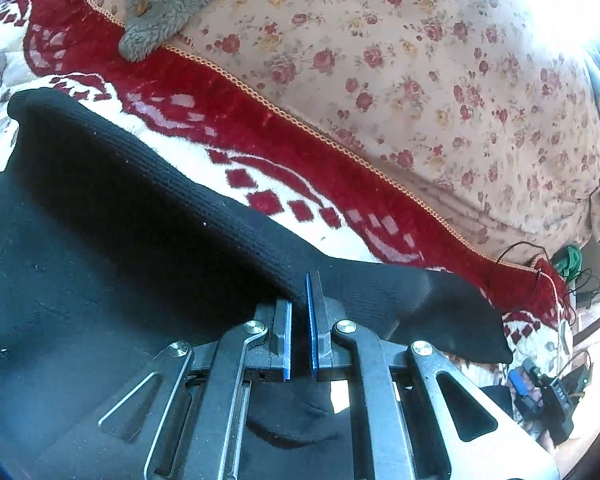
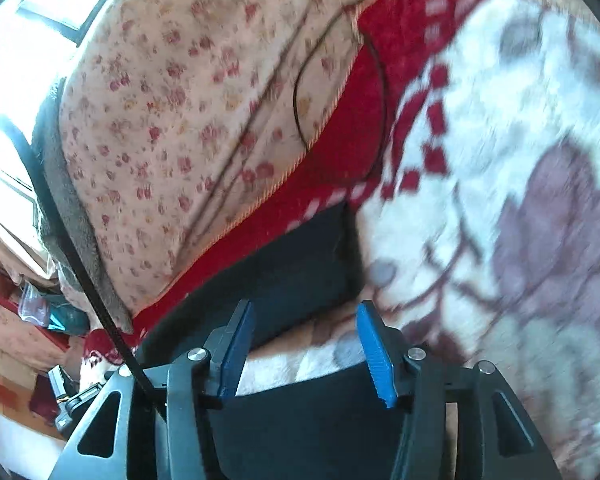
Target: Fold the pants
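Note:
Black pants [image 1: 100,240] lie on a red-and-white blanket [image 1: 228,120]. Their ribbed edge runs diagonally across the left wrist view. My left gripper [image 1: 300,292] is shut, its blue pads pinching that ribbed edge, and the cloth beside it is lifted into a fold. In the right wrist view, a dark part of the pants [image 2: 300,260] lies just ahead of my right gripper [image 2: 304,312]. More black cloth sits under its frame. The right gripper's blue fingers [image 2: 240,344] stand wide apart and press on nothing.
A floral sheet [image 1: 420,60] covers the bed beyond the blanket. A grey fluffy item [image 1: 160,4] rests at the far edge. Thin black cables [image 2: 300,92] loop over the sheet and blanket. Clutter and devices [image 1: 548,396] sit past the bed's edge.

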The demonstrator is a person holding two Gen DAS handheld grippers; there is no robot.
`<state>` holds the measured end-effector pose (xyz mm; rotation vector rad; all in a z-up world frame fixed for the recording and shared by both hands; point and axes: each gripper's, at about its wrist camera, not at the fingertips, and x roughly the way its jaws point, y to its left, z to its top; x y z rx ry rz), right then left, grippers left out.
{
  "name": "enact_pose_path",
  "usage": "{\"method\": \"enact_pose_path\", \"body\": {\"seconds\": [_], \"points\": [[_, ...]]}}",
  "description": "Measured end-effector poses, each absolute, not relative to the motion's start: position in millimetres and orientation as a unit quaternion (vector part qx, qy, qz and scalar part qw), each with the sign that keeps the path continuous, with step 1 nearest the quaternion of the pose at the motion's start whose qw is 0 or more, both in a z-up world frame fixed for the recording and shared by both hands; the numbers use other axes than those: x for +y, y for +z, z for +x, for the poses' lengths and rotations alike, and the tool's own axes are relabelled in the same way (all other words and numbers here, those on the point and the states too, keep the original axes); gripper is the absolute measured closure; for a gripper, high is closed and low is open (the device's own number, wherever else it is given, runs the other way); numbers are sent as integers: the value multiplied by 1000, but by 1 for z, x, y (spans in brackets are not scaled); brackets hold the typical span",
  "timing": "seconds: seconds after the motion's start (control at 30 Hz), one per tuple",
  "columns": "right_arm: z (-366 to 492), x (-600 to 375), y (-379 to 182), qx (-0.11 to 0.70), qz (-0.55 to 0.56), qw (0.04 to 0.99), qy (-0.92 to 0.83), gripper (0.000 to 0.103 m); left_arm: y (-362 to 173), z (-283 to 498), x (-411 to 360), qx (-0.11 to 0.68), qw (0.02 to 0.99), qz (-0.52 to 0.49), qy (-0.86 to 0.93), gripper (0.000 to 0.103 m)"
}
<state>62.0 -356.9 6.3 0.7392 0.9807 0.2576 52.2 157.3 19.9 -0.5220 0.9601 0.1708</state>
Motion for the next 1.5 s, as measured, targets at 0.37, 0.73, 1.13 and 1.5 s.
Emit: {"method": "enact_pose_path", "body": {"seconds": [0.37, 0.73, 1.13, 1.5], "points": [[101, -339, -33, 460, 438, 762, 123, 97, 14, 60, 164, 456, 846, -264, 86, 98], [77, -348, 27, 398, 418, 797, 175, 98, 57, 39, 159, 408, 872, -259, 74, 98], [11, -376, 55, 384, 416, 802, 188, 98, 82, -55, 127, 388, 899, -200, 48, 98], [-36, -389, -2, 431, 418, 785, 153, 98, 12, -102, 116, 441, 875, -180, 82, 98]]}}
